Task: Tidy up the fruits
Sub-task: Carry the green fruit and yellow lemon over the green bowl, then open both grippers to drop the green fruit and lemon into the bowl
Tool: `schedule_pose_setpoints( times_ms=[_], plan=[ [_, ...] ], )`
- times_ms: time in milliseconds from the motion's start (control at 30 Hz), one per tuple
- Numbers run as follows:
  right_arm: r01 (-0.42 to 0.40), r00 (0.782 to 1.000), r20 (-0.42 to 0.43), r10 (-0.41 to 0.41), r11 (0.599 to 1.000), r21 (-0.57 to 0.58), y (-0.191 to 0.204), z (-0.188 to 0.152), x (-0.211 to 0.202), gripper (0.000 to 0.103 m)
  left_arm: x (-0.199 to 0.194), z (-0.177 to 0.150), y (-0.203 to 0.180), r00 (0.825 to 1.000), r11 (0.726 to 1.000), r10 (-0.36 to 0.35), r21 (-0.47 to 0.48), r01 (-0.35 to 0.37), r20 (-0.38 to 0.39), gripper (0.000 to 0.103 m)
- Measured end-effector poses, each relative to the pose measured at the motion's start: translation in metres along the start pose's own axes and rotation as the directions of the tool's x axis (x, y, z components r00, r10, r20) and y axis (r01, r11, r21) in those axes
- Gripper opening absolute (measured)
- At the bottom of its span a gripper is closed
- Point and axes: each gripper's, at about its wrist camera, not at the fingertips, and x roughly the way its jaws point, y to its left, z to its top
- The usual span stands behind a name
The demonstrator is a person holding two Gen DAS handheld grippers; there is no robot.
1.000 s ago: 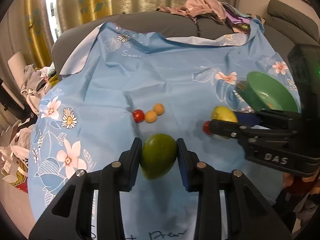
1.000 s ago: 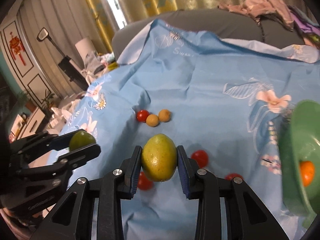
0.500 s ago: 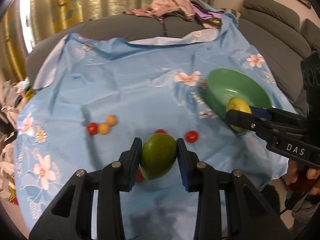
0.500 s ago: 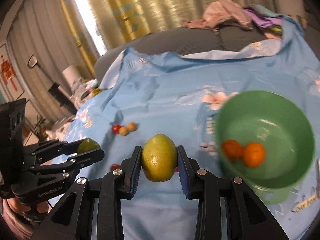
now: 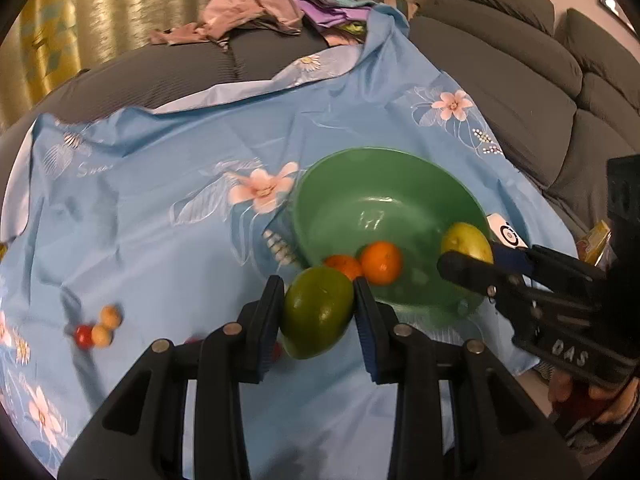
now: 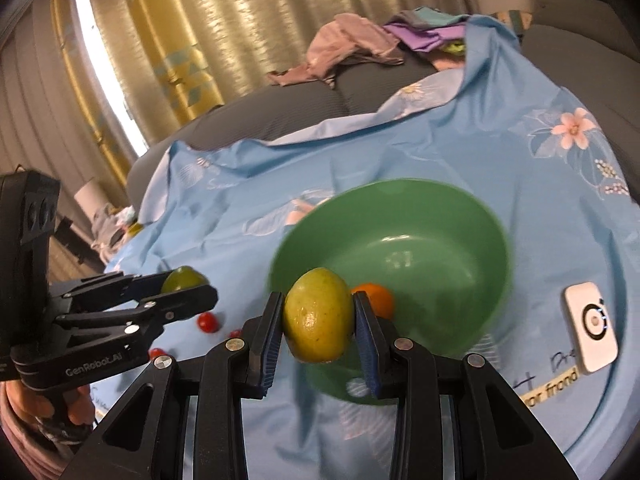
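My left gripper [image 5: 318,312] is shut on a green mango [image 5: 316,312], held just before the near left rim of the green bowl [image 5: 340,184]. My right gripper [image 6: 319,320] is shut on a yellow-green mango [image 6: 318,316], held over the bowl's [image 6: 460,220] near left rim. The bowl holds two oranges [image 5: 380,262]; one orange [image 6: 376,300] shows in the right wrist view. In the left wrist view the right gripper [image 5: 472,256] reaches in from the right with its mango [image 5: 466,242] over the bowl. The left gripper [image 6: 184,292] with its mango [image 6: 184,278] shows at the left.
Small red and tan fruits [image 5: 96,330] lie on the blue flowered cloth [image 5: 160,220] at the left; red ones [image 6: 208,322] show near the left gripper. A white tag [image 6: 592,326] lies right of the bowl. Clothes [image 5: 256,8] are piled on the grey sofa [image 5: 520,60] behind.
Both grippers have carried their mangoes rightward to the green bowl. The right one now hangs over its rim and the left one is just before it.
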Motion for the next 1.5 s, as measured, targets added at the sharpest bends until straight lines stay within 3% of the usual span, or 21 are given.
schedule_pose_setpoints(
  times_ms=[333, 700, 767, 833, 1000, 1067, 1200, 1500],
  plan=[
    [0.066, 0.998, 0.001, -0.066, 0.998, 0.010, -0.025, -0.005, 0.007, 0.036, 0.046, 0.016, -0.019, 0.997, 0.998, 0.019, 0.062, -0.015, -0.071, 0.035],
    [0.094, 0.995, -0.029, -0.093, 0.995, 0.017, -0.033, -0.008, 0.013, 0.036, 0.058, 0.016, -0.032, 0.995, 0.991, 0.056, 0.126, -0.046, -0.081, 0.035],
    [0.101, 0.994, -0.033, -0.100, 0.995, 0.024, -0.033, -0.008, 0.013, 0.038, 0.056, 0.016, -0.032, 0.995, 0.991, 0.056, 0.125, -0.046, -0.080, 0.044],
    [0.106, 0.994, -0.031, -0.105, 0.994, 0.028, -0.033, -0.007, 0.012, 0.041, 0.053, 0.015, -0.031, 0.995, 0.991, 0.064, 0.119, -0.056, -0.070, 0.059],
    [0.104, 0.995, -0.014, -0.103, 0.994, 0.027, -0.028, -0.007, 0.003, 0.043, 0.038, 0.011, -0.022, 0.996, 0.995, 0.070, 0.079, -0.066, -0.056, 0.072],
    [0.092, 0.996, -0.005, -0.092, 0.995, 0.032, -0.026, -0.008, 0.000, 0.043, 0.029, 0.006, -0.016, 0.995, 0.995, 0.081, 0.057, -0.078, -0.056, 0.081],
    [0.053, 0.999, 0.007, -0.053, 0.998, 0.023, -0.018, -0.009, -0.008, 0.043, 0.013, -0.011, 0.000, 0.993, 0.996, 0.090, 0.008, -0.090, -0.072, 0.087],
    [-0.039, 0.999, -0.007, 0.039, 0.998, -0.050, 0.018, -0.015, -0.014, 0.043, -0.031, -0.064, 0.039, 0.978, 0.977, 0.176, -0.101, -0.187, -0.108, 0.098]
  ],
)
